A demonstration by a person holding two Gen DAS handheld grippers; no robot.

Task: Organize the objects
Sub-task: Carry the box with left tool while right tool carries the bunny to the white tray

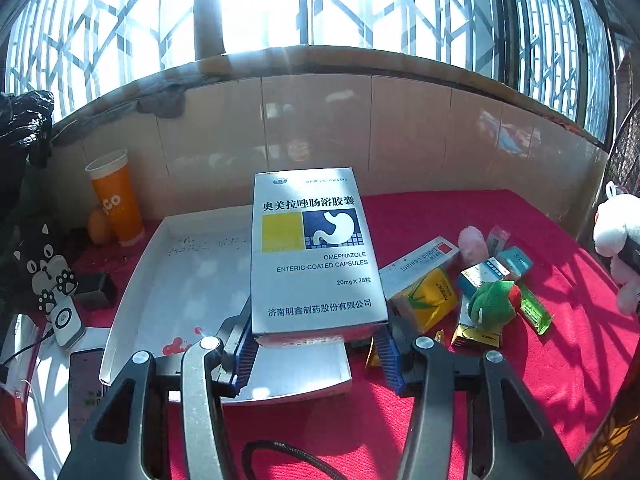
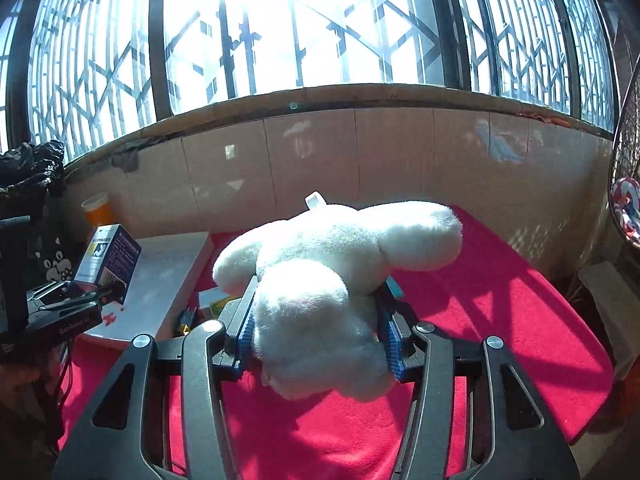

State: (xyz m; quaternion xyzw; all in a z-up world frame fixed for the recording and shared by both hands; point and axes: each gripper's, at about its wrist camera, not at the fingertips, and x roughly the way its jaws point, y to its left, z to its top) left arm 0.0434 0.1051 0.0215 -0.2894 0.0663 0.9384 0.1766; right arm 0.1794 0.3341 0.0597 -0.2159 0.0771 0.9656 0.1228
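Note:
My left gripper (image 1: 316, 340) is shut on a white and blue omeprazole medicine box (image 1: 316, 256) and holds it above the near right part of a white tray (image 1: 168, 280). The box and gripper also show in the right wrist view (image 2: 108, 256), over the tray (image 2: 168, 280). My right gripper (image 2: 318, 320) is shut on a white plush toy (image 2: 332, 280) above the red cloth (image 2: 500, 312). The plush also shows at the right edge of the left wrist view (image 1: 616, 236).
Right of the tray lies a heap of small medicine boxes (image 1: 424, 276), a green plush (image 1: 494, 304) and a pink plush (image 1: 472, 242). An orange cup (image 1: 116, 200) stands at the back left. A phone (image 1: 84, 392) and chargers lie at the left. A tiled wall runs behind.

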